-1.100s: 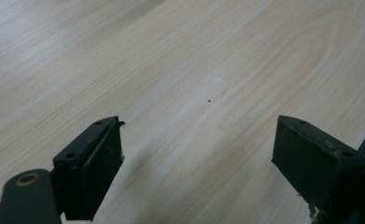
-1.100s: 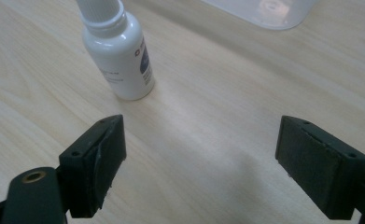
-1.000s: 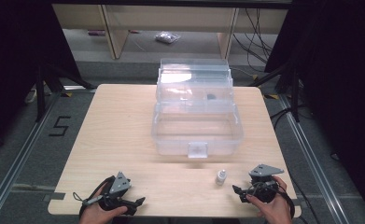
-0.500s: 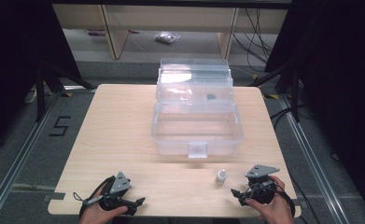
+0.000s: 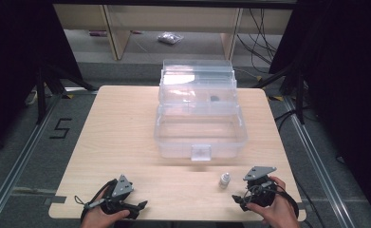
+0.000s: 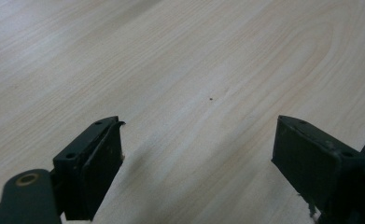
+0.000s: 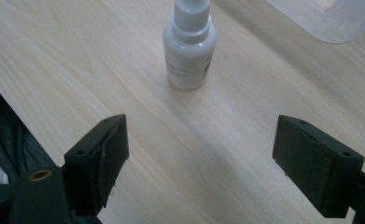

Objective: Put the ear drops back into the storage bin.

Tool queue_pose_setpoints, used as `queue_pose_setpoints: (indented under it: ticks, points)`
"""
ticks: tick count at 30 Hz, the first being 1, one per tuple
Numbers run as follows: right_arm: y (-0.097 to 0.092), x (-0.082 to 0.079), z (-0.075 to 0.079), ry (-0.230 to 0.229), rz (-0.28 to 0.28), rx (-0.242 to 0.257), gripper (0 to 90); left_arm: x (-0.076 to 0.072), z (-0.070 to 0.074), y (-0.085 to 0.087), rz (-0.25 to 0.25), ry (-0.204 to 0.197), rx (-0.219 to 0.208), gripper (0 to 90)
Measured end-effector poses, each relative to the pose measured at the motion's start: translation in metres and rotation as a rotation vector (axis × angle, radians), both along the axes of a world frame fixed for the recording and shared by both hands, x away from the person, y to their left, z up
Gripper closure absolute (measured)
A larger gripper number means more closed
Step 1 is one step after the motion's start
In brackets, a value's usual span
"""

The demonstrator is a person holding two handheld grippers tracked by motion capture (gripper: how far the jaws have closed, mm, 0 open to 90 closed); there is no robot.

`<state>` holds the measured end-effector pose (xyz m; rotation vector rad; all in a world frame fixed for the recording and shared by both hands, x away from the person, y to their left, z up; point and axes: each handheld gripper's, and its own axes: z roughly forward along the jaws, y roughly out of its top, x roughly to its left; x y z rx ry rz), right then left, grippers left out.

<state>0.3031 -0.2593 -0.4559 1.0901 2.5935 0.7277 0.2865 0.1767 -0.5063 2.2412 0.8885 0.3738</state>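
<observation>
- High view had the whole setup: wooden table (image 5: pixel 126 123), clear plastic box (image 5: pixel 199 128) w/ lid up in the middle, something small and dark inside the upper part, too small to tell what.
- Same view: my left gripper (image 5: pixel 126 205) sat near the front edge on the left, my right gripper (image 5: pixel 249 192) at the front right, both in my hands.
- Small white dropper bottle (image 5: pixel 225 180) stood upright on the table btwn the box front and my right gripper, just beside the gripper, not touching it.
- Right gripper view gave what the high view couldn't: bottle (image 7: pixel 189 44) close up, ribbed white cap, faint print on the label (couldn't read it). It stood ahead of the jaws, not btwn them. Corner of the box (image 7: pixel 329 18) top right.
- Right jaws were wide apart, had just been closing a tiny bit, nothing in the gap, pads touching nothing.
- Left gripper view: bare wood grain w/ a tiny dark speck, jaws spread wide, nothing held.
</observation>
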Motion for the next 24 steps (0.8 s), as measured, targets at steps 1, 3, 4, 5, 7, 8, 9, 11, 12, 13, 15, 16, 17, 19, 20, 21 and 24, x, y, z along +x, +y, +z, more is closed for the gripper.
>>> queue_pose_setpoints:
  ticks: [1,3,4,5,7,8,9,11,12,13,15,16,17,19,20,21,24]
  points:
    - [0.001,0.002,0.000,-0.008,0.015,-0.007,19.4,0.000,0.000,0.000,0.005,0.002,-0.008,15.4]
    - [0.002,0.003,0.001,-0.010,0.021,-0.022,19.9,0.000,-0.001,0.000,0.000,0.004,-0.004,15.4]
    - [0.003,0.003,0.002,0.003,0.023,-0.023,20.0,0.000,-0.001,0.000,0.005,-0.001,-0.007,15.4]
    - [0.004,0.003,0.002,0.003,0.023,-0.023,20.1,0.000,-0.001,0.000,0.003,0.002,-0.005,15.4]
    - [0.006,0.004,0.004,0.009,0.024,-0.029,20.3,0.000,-0.001,0.000,0.001,0.003,-0.002,15.4]
    - [0.007,0.005,0.004,0.001,0.034,-0.034,20.6,0.000,-0.001,0.000,-0.003,0.008,-0.005,15.4]
    - [0.009,0.005,0.005,0.013,0.035,-0.037,21.1,0.001,0.000,0.001,-0.015,0.007,0.017,15.4]
    - [0.012,0.006,0.005,0.010,0.056,-0.048,21.5,0.000,-0.001,0.000,0.008,0.001,-0.002,15.4]
    - [0.014,0.007,0.007,0.019,0.058,-0.050,21.7,0.000,-0.001,0.000,0.011,-0.001,0.001,15.4]
    - [0.015,0.008,0.007,0.007,0.065,-0.054,21.8,0.000,-0.001,0.000,0.005,0.003,-0.001,15.4]
    - [0.019,0.009,0.009,0.026,0.071,-0.062,21.9,0.001,-0.001,0.000,0.006,0.003,-0.002,15.4]
    - [0.019,0.011,0.010,0.022,0.078,-0.068,21.9,0.000,-0.001,0.000,0.007,0.003,-0.003,15.4]
    - [0.020,0.011,0.011,0.033,0.074,-0.069,22.0,0.000,-0.001,0.000,0.006,0.003,-0.005,15.4]
    - [0.023,0.013,0.013,0.023,0.089,-0.085,22.2,0.000,-0.001,0.000,0.005,0.004,-0.002,15.4]
    - [0.024,0.014,0.013,0.027,0.091,-0.084,22.3,0.000,-0.001,0.000,0.010,0.005,-0.007,15.4]
    - [0.025,0.015,0.014,0.040,0.095,-0.090,22.5,0.000,-0.001,0.000,0.011,0.007,-0.005,15.4]
    - [0.027,0.017,0.014,0.033,0.104,-0.095,22.6,0.000,-0.001,0.000,0.005,0.003,-0.005,15.4]
